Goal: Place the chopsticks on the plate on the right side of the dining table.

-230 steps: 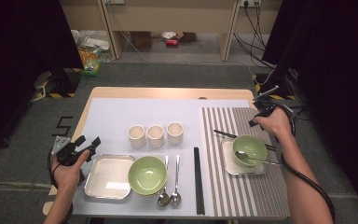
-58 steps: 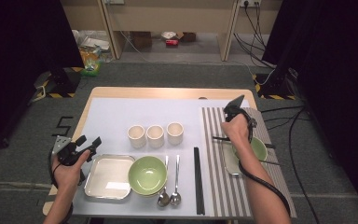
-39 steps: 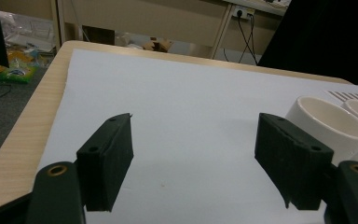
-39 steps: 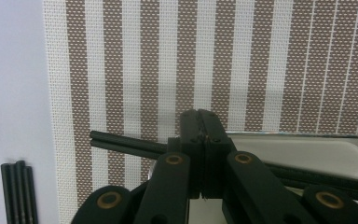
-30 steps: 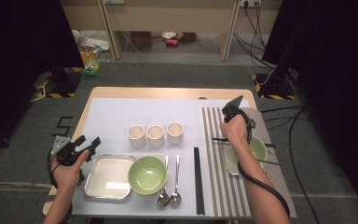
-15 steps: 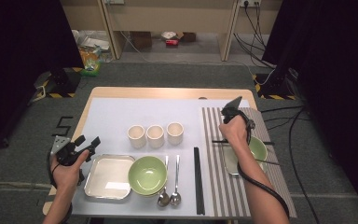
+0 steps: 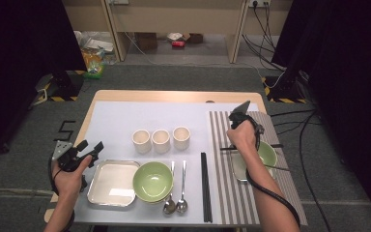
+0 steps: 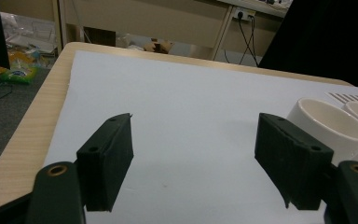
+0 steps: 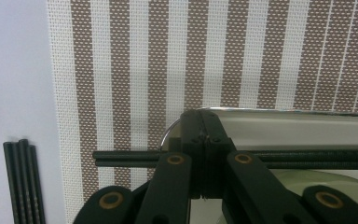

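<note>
Right gripper view shows my right gripper (image 9: pixel 204 154) still clamped on the black chopsticks (image 9: pixel 126 157) over the steel tray (image 9: pixel 307 122), unmoved; my left gripper (image 8: pixel 193 163) stays open, idle.

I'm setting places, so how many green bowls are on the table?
2: one green bowl beside the square tray at the front left, one green bowl on the striped placemat, behind the right hand.
</note>
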`<action>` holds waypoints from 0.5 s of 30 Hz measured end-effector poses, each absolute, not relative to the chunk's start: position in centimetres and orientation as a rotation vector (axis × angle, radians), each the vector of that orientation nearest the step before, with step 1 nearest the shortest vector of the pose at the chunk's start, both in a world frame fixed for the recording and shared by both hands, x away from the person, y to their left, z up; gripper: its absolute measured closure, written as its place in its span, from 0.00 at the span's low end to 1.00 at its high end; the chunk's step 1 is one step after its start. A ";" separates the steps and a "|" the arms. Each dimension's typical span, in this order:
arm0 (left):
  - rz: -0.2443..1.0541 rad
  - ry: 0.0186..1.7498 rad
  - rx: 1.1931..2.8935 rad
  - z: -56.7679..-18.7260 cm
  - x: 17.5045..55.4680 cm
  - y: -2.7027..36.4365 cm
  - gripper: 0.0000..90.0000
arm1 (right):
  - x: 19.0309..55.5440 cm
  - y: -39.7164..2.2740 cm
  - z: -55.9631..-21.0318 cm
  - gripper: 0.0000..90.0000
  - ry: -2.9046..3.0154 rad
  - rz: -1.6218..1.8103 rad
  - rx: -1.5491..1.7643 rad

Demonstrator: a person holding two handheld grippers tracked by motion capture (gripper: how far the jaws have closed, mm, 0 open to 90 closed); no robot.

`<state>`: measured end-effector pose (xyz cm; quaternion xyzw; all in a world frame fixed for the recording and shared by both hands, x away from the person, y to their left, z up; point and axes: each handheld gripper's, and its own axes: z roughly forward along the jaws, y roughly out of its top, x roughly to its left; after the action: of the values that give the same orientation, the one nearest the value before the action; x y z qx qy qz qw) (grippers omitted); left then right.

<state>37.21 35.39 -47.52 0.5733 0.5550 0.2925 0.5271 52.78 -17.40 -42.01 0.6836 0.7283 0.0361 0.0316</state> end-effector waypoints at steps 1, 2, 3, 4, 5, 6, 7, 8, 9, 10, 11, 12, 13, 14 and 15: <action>0.700 1.327 1.370 -47.5 37.2 35.4 0.30 | 52.8 -17.4 -42.0 1.00 2.241 0.110 2.104; 0.699 1.327 1.370 -47.5 37.2 35.4 0.30 | 52.8 -17.4 -42.0 1.00 2.239 0.108 2.101; 0.699 1.326 1.370 -47.5 37.2 35.4 0.30 | 52.8 -17.4 -42.0 1.00 2.240 0.108 2.098; 0.699 1.326 1.371 -47.5 37.2 35.4 0.30 | 52.8 -17.4 -42.0 1.00 2.240 0.110 2.095; 0.699 1.326 1.371 -47.5 37.2 35.4 0.30 | 52.8 -17.4 -42.0 1.00 2.237 0.111 2.092; 0.697 1.325 1.372 -47.6 37.2 35.4 0.30 | 52.8 -17.4 -42.0 1.00 2.243 0.121 2.090; 0.697 1.325 1.372 -47.6 37.2 35.3 0.30 | 52.8 -17.4 -41.9 1.00 2.243 0.140 2.098; 0.697 1.325 1.372 -47.6 37.3 35.3 0.30 | 52.8 -17.4 -41.9 1.00 2.241 0.131 2.097; 0.697 1.325 1.371 -47.6 37.3 35.3 0.30 | 52.8 -17.4 -42.0 1.00 2.245 0.128 2.089; 0.697 1.325 1.372 -47.6 37.3 35.3 0.30 | 52.8 -17.4 -41.9 1.00 2.245 0.129 2.090; 0.697 1.325 1.371 -47.6 37.3 35.3 0.30 | 52.8 -17.4 -41.9 1.00 2.244 0.134 2.096; 0.698 1.326 1.370 -47.6 37.3 35.3 0.30 | 52.8 -17.4 -41.9 1.00 2.247 0.137 2.100; 0.698 1.326 1.370 -47.6 37.3 35.3 0.30 | 52.8 -17.5 -41.9 1.00 2.251 0.141 2.099; 0.698 1.326 1.371 -47.6 37.3 35.3 0.30 | 52.8 -17.5 -41.9 1.00 2.249 0.139 2.102; 0.697 1.325 1.371 -47.6 37.3 35.3 0.30 | 52.7 -17.5 -41.9 1.00 2.246 0.135 2.106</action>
<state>37.28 35.29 -47.58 0.5736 0.5544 0.2916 0.5277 52.75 -17.47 -41.90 0.6829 0.7286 0.0438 0.0298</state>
